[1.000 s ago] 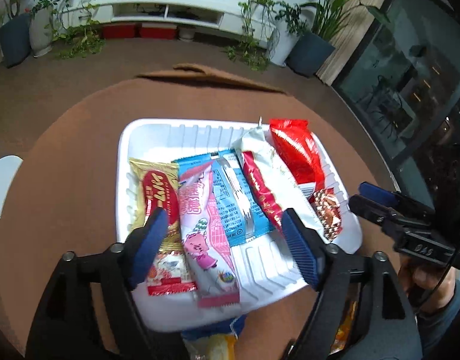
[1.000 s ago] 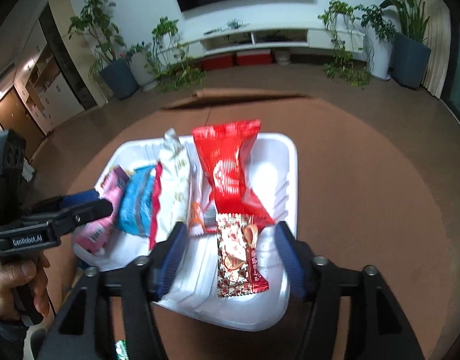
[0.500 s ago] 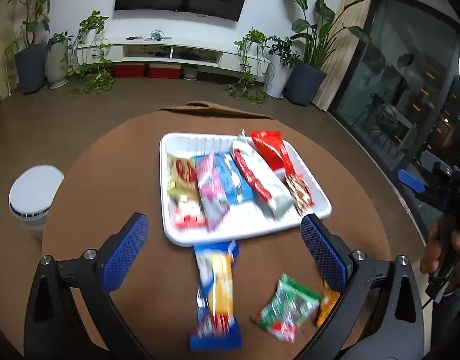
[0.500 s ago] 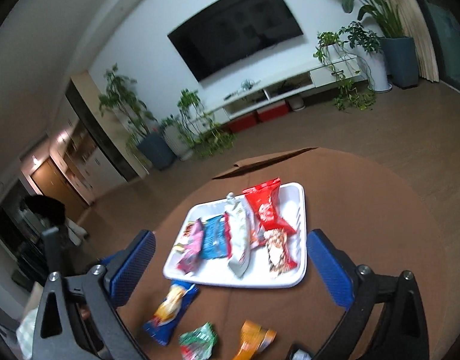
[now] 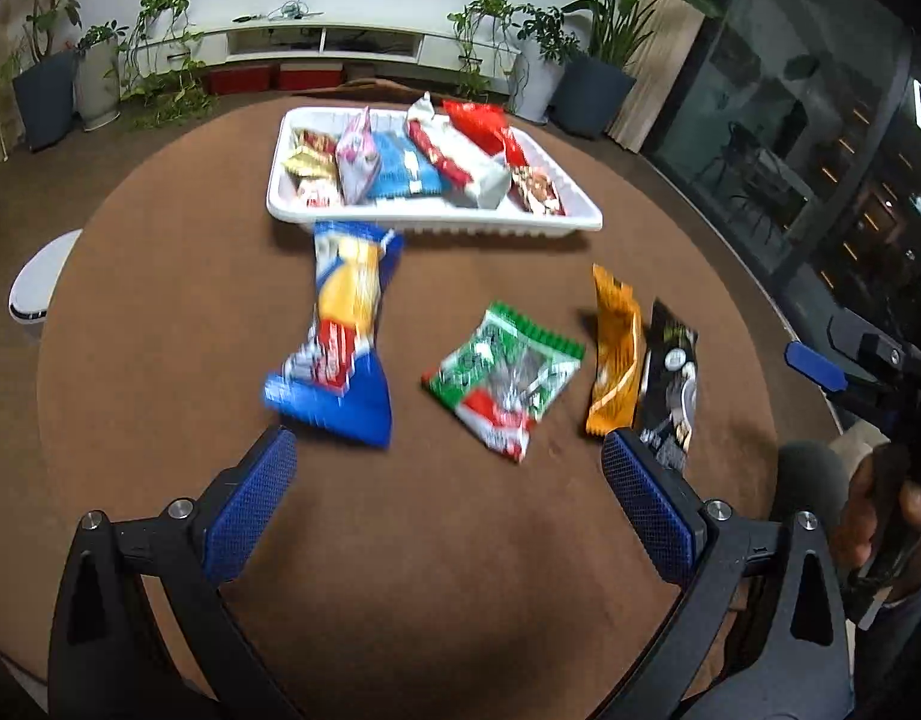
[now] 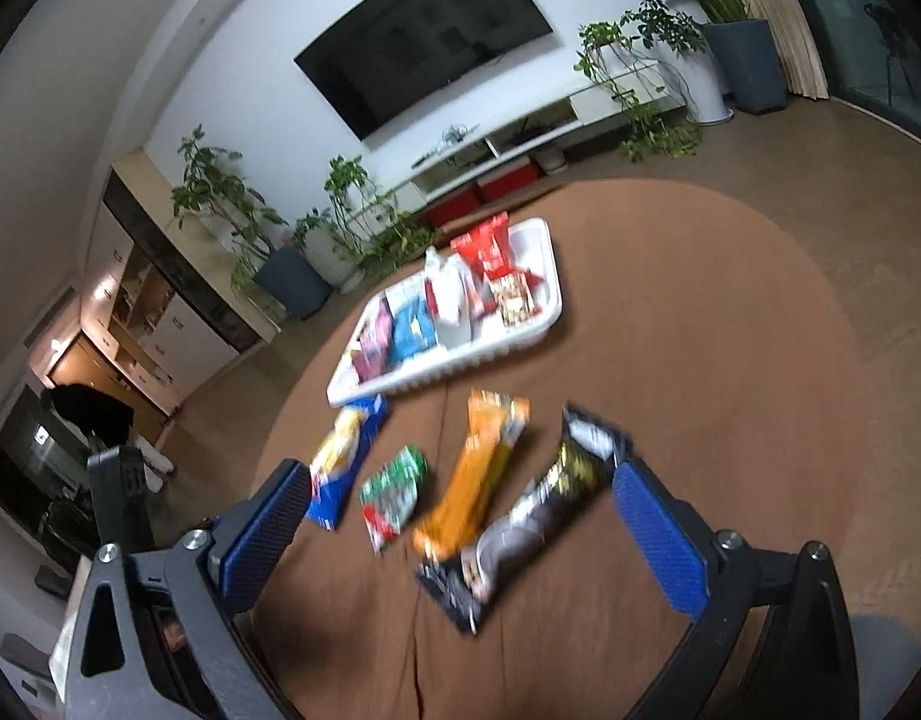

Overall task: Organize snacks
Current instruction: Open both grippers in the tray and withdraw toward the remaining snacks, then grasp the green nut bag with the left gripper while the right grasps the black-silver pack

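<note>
A white tray [image 5: 316,213] [image 6: 508,348] at the far side of the round brown table holds several snack packets. Loose on the table in front of it lie a blue and yellow packet [image 5: 343,324] [image 6: 343,462], a green and red packet [image 5: 505,375] [image 6: 394,492], an orange packet [image 5: 613,351] [image 6: 481,474] and a black packet [image 5: 670,387] [image 6: 535,516]. My left gripper [image 5: 448,480] is open and empty, above the table's near part. My right gripper [image 6: 460,513] is open and empty, above the loose packets; it also shows in the left wrist view [image 5: 820,363].
The brown table [image 5: 160,276] is round, with its edge close at left and right. A white round object [image 5: 37,276] sits beyond the left edge. Plants [image 5: 154,48] and a low TV cabinet [image 5: 340,42] stand far behind.
Both grippers have pulled back and up from over the tray. The four loose packets in front of the tray have come into view. Both stay open and empty.
</note>
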A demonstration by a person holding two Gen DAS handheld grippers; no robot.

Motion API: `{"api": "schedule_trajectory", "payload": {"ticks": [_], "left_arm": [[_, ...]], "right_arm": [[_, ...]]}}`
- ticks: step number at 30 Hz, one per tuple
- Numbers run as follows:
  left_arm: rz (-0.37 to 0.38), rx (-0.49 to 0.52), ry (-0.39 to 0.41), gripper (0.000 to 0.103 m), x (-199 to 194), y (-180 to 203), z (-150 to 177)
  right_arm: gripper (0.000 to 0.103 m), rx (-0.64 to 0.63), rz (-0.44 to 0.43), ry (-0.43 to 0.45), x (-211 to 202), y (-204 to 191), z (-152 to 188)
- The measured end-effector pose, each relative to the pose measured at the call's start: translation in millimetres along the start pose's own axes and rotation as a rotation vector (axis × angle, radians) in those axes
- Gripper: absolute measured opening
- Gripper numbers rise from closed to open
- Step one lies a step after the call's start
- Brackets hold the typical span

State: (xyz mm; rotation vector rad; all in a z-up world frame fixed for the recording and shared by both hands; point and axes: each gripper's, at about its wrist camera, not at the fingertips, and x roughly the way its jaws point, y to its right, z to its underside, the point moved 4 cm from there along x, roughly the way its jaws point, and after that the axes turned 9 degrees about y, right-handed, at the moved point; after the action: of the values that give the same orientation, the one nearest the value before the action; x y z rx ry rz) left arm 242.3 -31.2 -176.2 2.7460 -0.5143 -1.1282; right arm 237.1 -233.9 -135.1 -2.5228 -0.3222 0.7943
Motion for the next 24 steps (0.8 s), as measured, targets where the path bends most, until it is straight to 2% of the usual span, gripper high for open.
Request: {"api": "schedule_trajectory", "payload": {"ticks": [5,9,24], "left_arm": [[-0.010,0.014,-0.007,0.103,2.4,5.0,12.6],[-0.011,0.069,-0.008,0.103,8.9,11.4,-0.3],[0.015,0.317,-0.167,0.102,70.3,36.1,-33.5]], "right_arm": [[0.102,0.010,0.018,-0.051,-0.2,0.5,28.8],[0.098,0.013,0.036,-0.083,3.3,2.1,44.0],[0.094,0.004,0.070,-0.107,4.0,11.3,48.6]]}}
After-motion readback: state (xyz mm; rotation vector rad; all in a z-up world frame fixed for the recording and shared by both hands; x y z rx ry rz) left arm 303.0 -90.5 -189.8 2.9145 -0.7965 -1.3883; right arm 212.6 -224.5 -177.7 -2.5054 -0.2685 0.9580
